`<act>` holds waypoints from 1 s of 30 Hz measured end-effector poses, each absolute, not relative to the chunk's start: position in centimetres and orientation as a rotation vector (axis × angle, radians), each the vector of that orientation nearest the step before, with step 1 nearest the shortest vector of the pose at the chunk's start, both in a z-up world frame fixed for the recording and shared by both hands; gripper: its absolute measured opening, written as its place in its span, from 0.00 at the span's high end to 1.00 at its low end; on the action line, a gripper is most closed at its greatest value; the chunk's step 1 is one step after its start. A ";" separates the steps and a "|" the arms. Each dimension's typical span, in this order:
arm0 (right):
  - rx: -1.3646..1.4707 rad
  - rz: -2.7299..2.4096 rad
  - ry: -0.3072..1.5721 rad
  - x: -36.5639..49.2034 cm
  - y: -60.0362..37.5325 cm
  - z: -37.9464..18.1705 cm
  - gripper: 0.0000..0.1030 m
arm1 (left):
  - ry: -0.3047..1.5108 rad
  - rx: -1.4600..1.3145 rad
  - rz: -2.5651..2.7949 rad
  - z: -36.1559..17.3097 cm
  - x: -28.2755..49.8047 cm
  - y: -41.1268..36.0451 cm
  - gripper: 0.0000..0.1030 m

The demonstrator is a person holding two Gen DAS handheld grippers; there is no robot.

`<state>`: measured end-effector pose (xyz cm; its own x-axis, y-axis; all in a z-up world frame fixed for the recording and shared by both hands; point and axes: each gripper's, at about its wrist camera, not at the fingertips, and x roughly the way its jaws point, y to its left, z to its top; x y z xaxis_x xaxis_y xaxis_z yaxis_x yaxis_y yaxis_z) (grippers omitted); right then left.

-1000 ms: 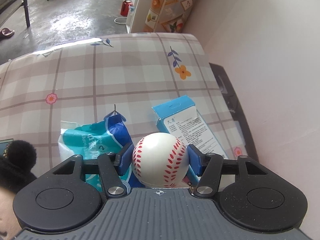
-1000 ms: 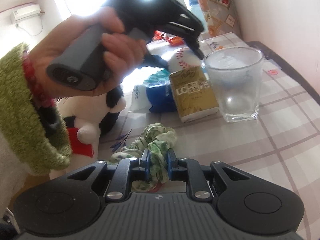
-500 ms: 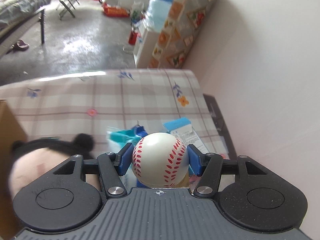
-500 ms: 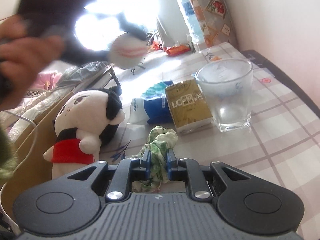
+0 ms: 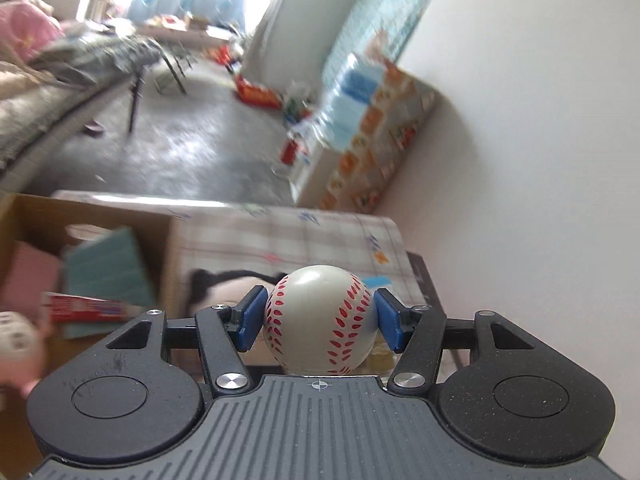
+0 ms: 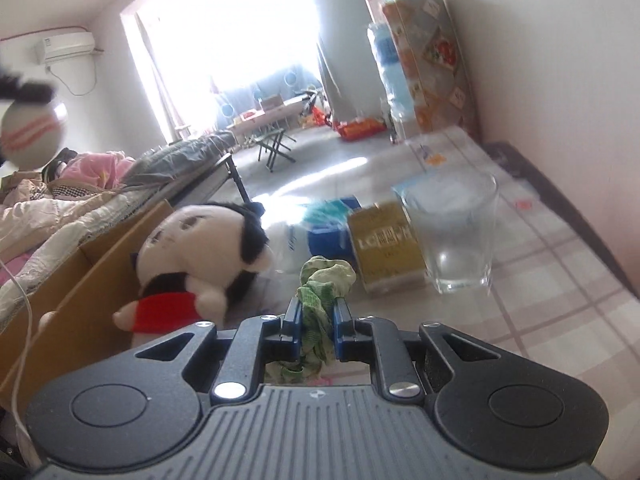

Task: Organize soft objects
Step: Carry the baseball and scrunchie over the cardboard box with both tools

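My left gripper (image 5: 318, 322) is shut on a white soft baseball (image 5: 320, 320) with red stitching, held in the air above the table. The same ball (image 6: 32, 136) shows blurred at the far left of the right wrist view. My right gripper (image 6: 316, 322) is shut on a crumpled green cloth (image 6: 320, 296), lifted a little off the checked tablecloth. A plush doll (image 6: 200, 252) with black hair and a red top lies against the cardboard box (image 6: 80, 280). In the left wrist view the doll (image 5: 224, 284) sits just behind the ball, beside the open box (image 5: 80, 248).
A clear drinking glass (image 6: 456, 236), a gold carton (image 6: 384, 248) and a blue-and-white wipes pack (image 6: 320, 232) stand on the table ahead of the right gripper. The box holds a teal sponge (image 5: 108, 268), a pink pad and a red tube (image 5: 88, 306). A white wall runs along the right.
The left gripper has swung up and left with the baseball, from over the wipes pack toward the cardboard box. The right gripper has lifted the green cloth slightly. The hand has left the right view.
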<state>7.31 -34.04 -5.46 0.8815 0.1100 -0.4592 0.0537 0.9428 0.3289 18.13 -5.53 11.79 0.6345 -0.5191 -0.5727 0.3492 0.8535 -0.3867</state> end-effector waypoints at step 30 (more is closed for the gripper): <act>-0.021 0.617 0.511 16.7 -9.7 9.1 0.85 | 0.710 -0.375 -0.252 5.9 15.7 16.8 0.44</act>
